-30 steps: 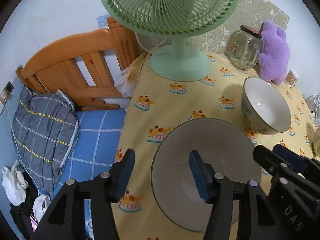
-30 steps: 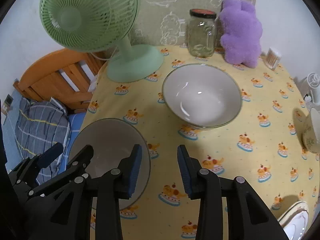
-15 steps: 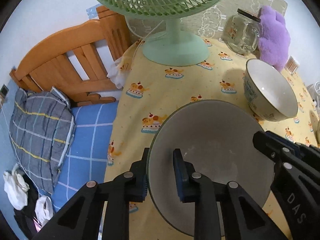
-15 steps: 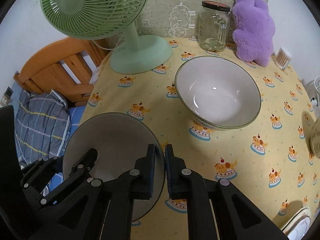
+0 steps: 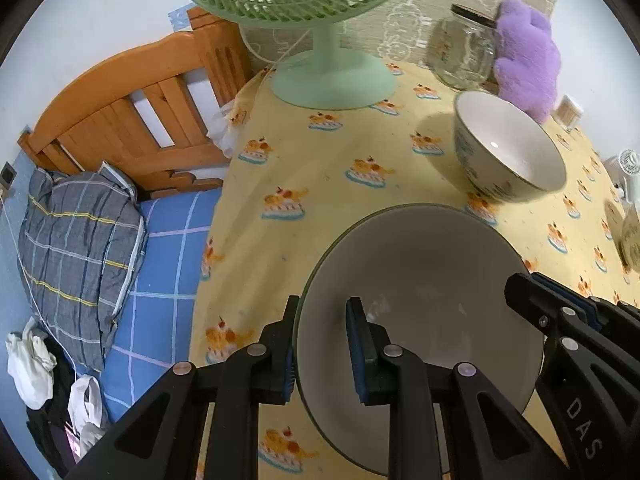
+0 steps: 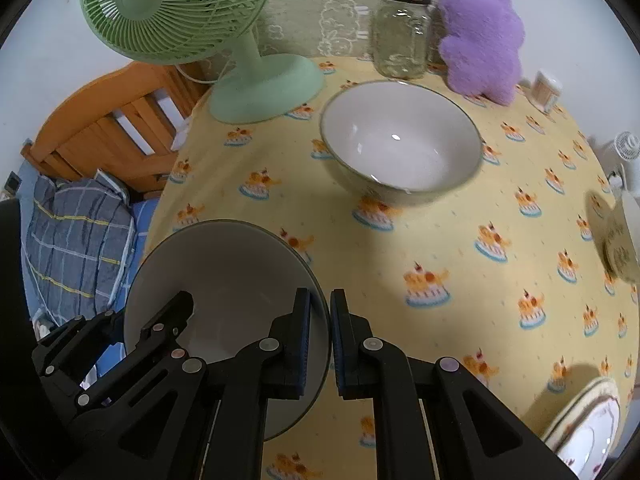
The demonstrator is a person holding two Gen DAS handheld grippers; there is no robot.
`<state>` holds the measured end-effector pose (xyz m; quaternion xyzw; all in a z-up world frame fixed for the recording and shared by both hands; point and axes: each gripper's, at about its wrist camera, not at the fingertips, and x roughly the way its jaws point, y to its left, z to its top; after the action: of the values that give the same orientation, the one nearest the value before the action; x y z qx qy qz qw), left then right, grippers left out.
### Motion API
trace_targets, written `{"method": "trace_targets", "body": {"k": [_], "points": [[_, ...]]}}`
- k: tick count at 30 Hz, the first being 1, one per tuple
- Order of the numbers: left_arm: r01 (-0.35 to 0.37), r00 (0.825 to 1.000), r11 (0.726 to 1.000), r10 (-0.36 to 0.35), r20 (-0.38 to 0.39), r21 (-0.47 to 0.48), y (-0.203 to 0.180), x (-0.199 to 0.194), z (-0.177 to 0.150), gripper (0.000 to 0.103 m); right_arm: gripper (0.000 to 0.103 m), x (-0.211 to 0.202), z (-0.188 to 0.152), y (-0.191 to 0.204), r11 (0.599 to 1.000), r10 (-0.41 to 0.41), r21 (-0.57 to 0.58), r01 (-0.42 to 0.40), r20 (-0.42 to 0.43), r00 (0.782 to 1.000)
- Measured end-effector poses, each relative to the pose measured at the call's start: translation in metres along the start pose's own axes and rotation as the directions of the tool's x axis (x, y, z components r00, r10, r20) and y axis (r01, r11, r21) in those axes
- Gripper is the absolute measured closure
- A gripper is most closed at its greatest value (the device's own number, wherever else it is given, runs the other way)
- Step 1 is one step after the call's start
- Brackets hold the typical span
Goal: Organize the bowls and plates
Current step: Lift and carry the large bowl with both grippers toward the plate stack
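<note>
Both grippers pinch the same grey bowl (image 5: 420,280) by its rim, near the desk (image 5: 320,200) edge by the bed (image 5: 168,248). The left gripper (image 5: 322,344) fingers squeeze its left side. The right gripper (image 6: 320,340) fingers squeeze its right side. A second, white bowl (image 6: 400,140) sits just behind it, before the green fan (image 6: 256,80).

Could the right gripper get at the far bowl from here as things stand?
Probably not yet: the right gripper is shut on the near bowl's rim. The tablecloth toward the far bowl looks bare.
</note>
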<state>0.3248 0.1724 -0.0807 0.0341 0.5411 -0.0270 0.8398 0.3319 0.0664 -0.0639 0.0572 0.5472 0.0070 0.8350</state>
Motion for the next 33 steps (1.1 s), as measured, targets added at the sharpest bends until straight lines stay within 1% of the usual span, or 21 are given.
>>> {"method": "trace_targets", "body": {"k": [12,20,26,33], "points": [[0.038,0.999,0.998,-0.038,0.006,0.042,-0.032,-0.032,-0.038,0.083,0.09,-0.039,-0.043,-0.026,0.998,-0.04,0.038,0.04,0.009,0.999],[0.065,0.998,0.995,-0.065,-0.004,0.074,-0.056,-0.051,-0.068,0.083,0.09,-0.065,-0.076,-0.045,0.996,-0.072,0.059,0.071,0.008,0.997],[0.09,0.996,0.991,-0.088,-0.022,0.101,-0.073,-0.059,-0.089,0.083,0.09,-0.08,-0.106,-0.063,0.992,-0.097,0.083,0.096,0.003,0.995],[0.113,0.993,0.984,-0.108,-0.04,0.134,-0.09,-0.064,-0.111,0.083,0.09,-0.088,-0.132,-0.082,0.988,-0.106,0.114,0.106,-0.009,0.994]]}}
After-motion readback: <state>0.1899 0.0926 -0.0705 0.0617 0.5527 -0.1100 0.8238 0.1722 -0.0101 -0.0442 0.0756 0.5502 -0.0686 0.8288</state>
